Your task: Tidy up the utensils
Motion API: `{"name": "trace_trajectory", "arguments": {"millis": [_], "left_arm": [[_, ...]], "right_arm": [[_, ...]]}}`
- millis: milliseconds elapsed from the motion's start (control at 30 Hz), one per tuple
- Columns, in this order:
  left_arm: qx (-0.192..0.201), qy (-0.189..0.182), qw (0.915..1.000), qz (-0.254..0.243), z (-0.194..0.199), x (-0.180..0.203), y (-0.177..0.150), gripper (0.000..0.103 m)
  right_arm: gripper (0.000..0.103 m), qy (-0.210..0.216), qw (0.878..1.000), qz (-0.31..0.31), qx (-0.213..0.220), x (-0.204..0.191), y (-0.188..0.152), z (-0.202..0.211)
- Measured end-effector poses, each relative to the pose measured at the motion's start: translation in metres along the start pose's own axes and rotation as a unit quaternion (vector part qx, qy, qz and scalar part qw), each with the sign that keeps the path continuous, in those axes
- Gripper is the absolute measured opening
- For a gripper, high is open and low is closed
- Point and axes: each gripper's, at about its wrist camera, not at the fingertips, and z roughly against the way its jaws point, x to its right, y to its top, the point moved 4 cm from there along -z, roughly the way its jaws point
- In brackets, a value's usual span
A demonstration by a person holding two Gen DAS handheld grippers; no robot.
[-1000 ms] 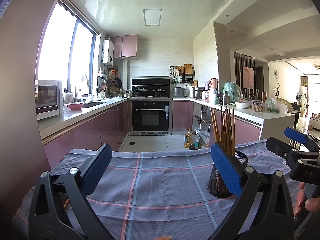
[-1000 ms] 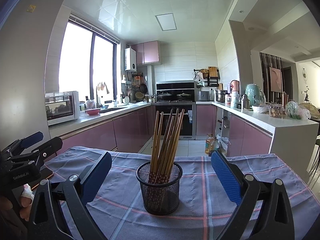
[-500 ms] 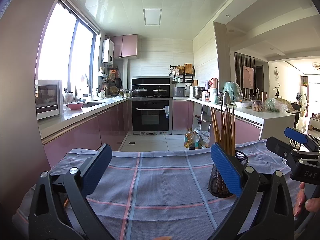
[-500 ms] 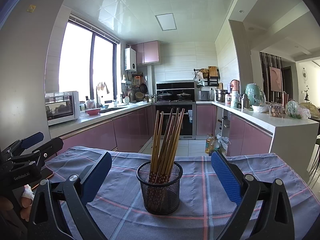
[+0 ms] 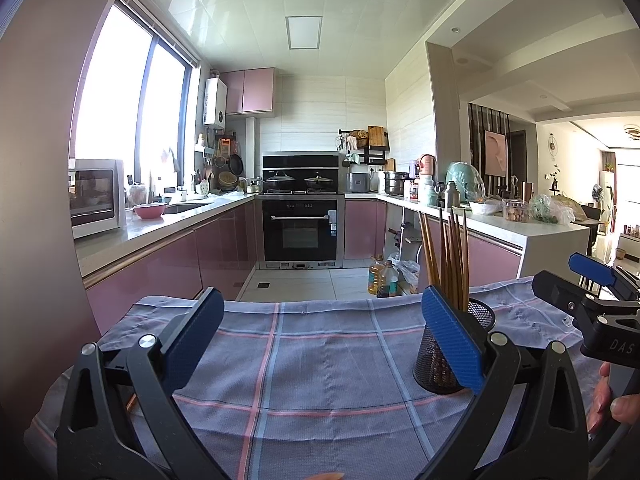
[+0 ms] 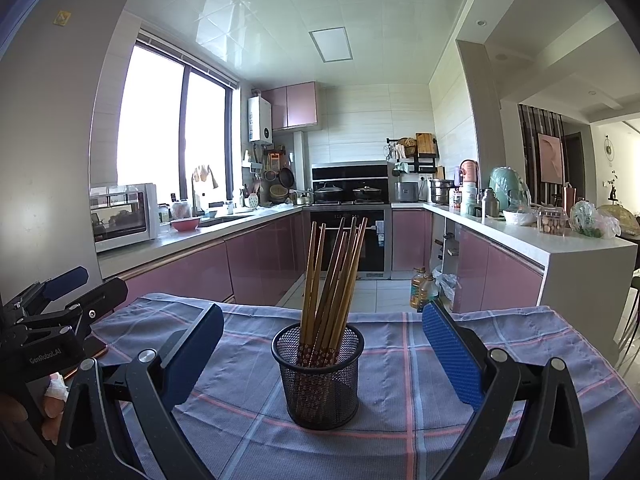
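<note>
Both tongs are gaping wide, gripping nothing. Directly ahead of the right gripper (image 6: 322, 354), between its fingers, the chopsticks (image 6: 332, 276) are standing nearly upright, fanning out of the mesh holder (image 6: 320, 384) on the checked cloth (image 6: 404, 360). From the left gripper (image 5: 320, 336) they are lying off to the right, its blue pad (image 5: 452, 344) hiding part of the holder. Right arm looks nearer. Chopstick tips inside the mesh are hard to make out.

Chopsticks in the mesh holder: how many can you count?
About 8 chopsticks, all standing bunched in the black mesh holder on the checked cloth; they overlap, so some may be hidden.
</note>
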Motion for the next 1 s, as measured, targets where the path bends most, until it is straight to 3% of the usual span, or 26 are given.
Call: {"name": "trace_trajectory", "arguments": {"millis": [1000], "left_arm": [[0.0,0.0,1.0,-0.001,0.0004,0.0014,-0.001,0.097]], "right_arm": [[0.096,-0.001,1.0,0.0,0.001,0.0,-0.0008,0.0008]]}}
